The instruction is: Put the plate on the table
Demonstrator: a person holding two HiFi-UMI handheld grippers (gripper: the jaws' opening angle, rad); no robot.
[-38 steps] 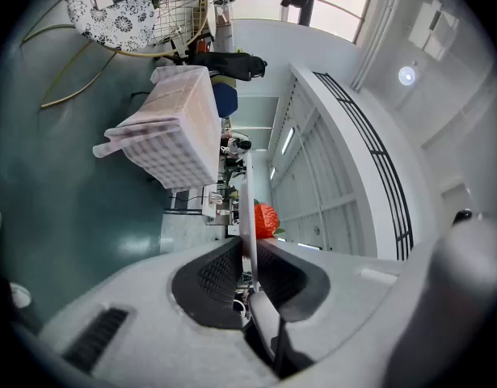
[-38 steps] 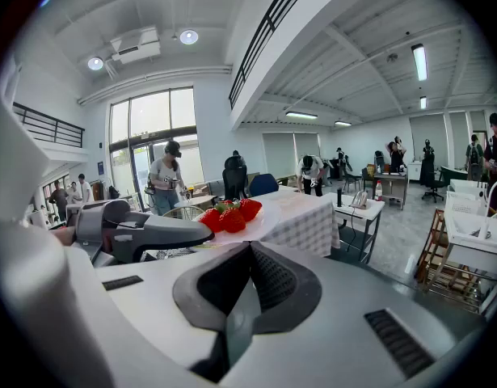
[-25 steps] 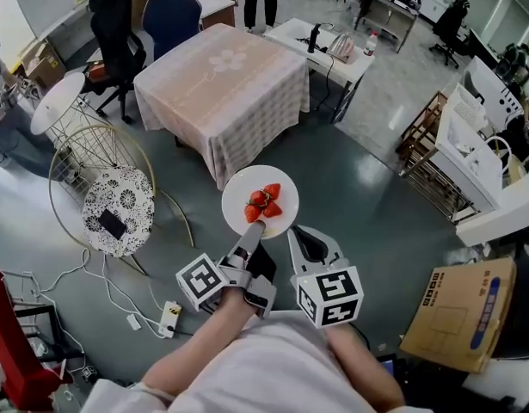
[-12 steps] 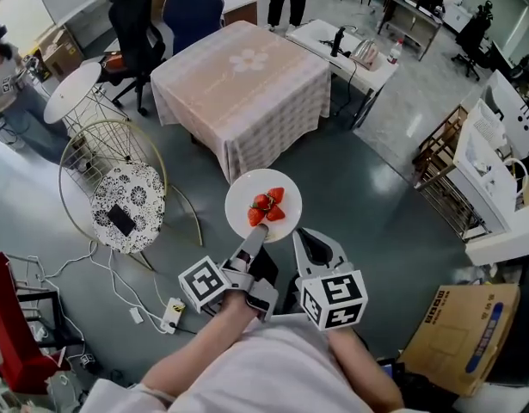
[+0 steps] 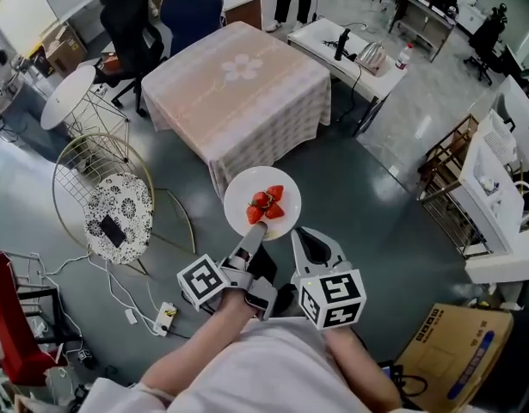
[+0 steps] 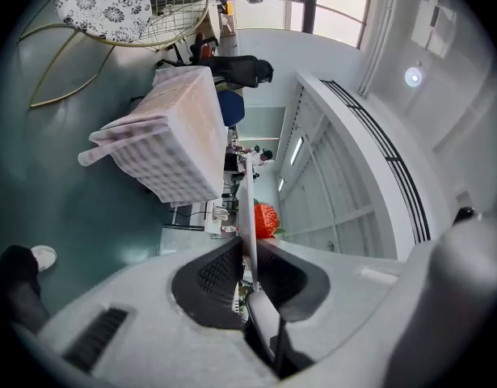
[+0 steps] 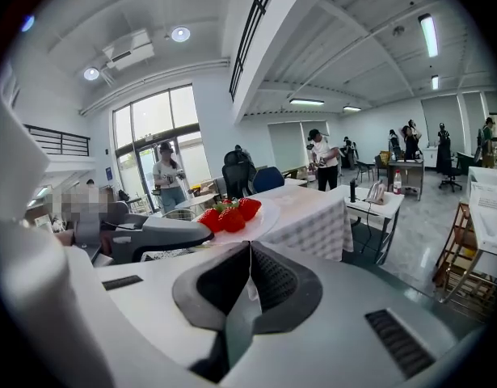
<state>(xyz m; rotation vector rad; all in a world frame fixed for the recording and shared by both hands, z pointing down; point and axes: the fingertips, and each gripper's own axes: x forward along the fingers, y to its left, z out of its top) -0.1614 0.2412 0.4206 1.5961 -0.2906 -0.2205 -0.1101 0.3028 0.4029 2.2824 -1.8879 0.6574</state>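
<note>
Your left gripper [image 5: 257,231] is clamped on the near rim of the white plate [image 5: 243,189], with its jaws pinching the thin edge. You hold the plate roughly level in the air above the grey floor [image 5: 367,196], close to the near corner of the table [image 5: 238,84] with the checked cloth. A small heap of strawberries [image 5: 264,203] sits on the plate. Your right gripper [image 5: 300,236] is just beside the plate's rim, its jaws pressed together with nothing between them

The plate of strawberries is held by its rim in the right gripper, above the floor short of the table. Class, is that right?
Not quite: the left gripper holds the plate by its rim, as the left gripper view shows. The rest stands.
</note>
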